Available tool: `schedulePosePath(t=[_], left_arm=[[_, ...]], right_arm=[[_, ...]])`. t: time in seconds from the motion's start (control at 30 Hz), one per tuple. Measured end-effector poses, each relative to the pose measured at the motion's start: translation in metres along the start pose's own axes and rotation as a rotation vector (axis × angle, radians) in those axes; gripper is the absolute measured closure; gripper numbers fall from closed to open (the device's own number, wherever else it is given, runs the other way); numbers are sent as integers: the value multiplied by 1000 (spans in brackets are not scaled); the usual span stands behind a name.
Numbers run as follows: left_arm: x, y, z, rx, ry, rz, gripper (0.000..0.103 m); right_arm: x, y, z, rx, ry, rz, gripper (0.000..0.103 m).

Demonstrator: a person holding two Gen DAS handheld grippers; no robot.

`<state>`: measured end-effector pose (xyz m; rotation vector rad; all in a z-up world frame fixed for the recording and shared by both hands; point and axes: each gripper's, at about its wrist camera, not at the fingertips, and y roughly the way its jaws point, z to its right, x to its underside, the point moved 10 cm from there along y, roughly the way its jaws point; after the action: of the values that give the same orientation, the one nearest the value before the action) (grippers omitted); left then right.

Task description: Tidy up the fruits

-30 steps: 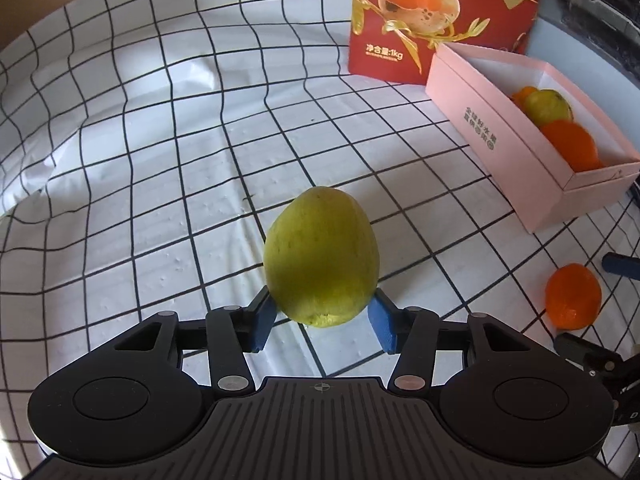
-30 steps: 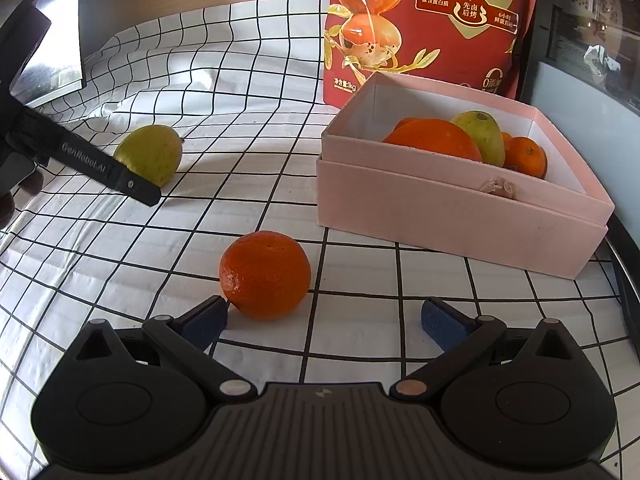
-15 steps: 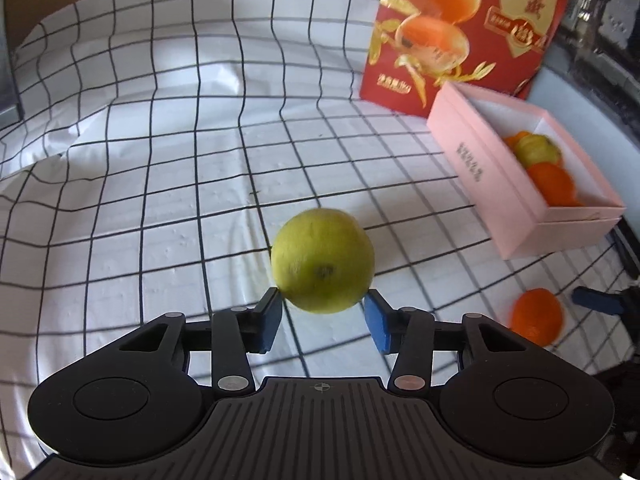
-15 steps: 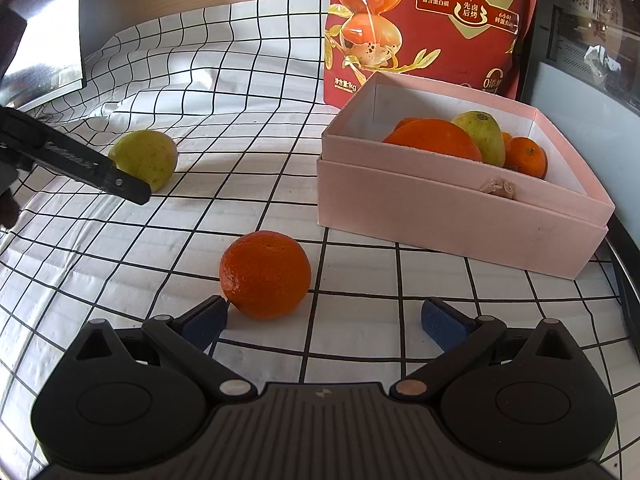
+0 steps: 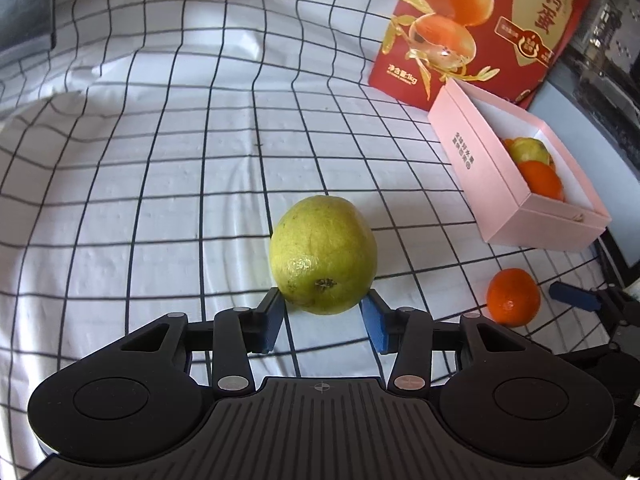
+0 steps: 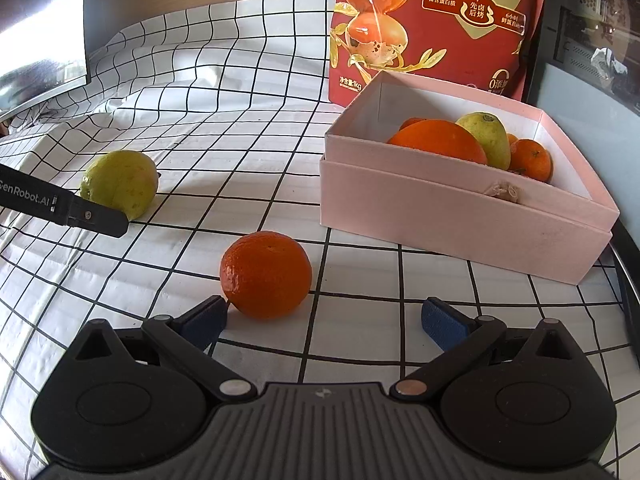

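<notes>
Green and a bit yellow, the guava (image 5: pixel 323 255) sits right between the blue pads (image 5: pixel 273 318) of your left gripper (image 5: pixel 323 322); the pads are at its lower sides and seem to squeeze it, so you look to be holding it; the fruit seems to be just off the checked cloth (image 5: pixel 160 184), but it is hard to tell; its long way points up and away from you, with the little dark end facing the camera; the pink box (image 5: pixel 476 160) lies ahead and to the right of this fruit, well apart, so I think that is the way to carry it; other fruit is already inside the box; your right gripper (image 6: pixel 324 318) has its fingers wide and holds nothing; the orange (image 6: pixel 266 274) sits on the cloth just ahead of its left pad (image 6: pixel 206 320), touching it or nearly, off to the left and not in the middle; your right hand is the nearer one to the orange and the box.
</notes>
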<state>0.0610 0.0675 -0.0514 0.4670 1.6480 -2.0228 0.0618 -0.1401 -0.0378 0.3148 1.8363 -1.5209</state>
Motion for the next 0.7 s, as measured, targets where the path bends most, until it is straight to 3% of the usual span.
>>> schedulePosePath(t=[0.1, 0.2, 0.47, 0.57, 0.7], left_arm=[[5, -3, -3, 27, -26, -18, 54], [10, -7, -4, 29, -35, -22, 56], [17, -20, -2, 69, -6, -14, 59], [21, -34, -3, 64, 17, 4, 59], [26, -53, -23, 52, -49, 33, 59]], right_arm=[[-5, -2, -6, -34, 6, -46, 6], [-14, -8, -17, -78, -2, -32, 7], [-24, 8, -31, -57, -25, -48, 11], [-31, 0, -38, -58, -36, -21, 11], [-51, -14, -61, -136, -50, 29, 11]])
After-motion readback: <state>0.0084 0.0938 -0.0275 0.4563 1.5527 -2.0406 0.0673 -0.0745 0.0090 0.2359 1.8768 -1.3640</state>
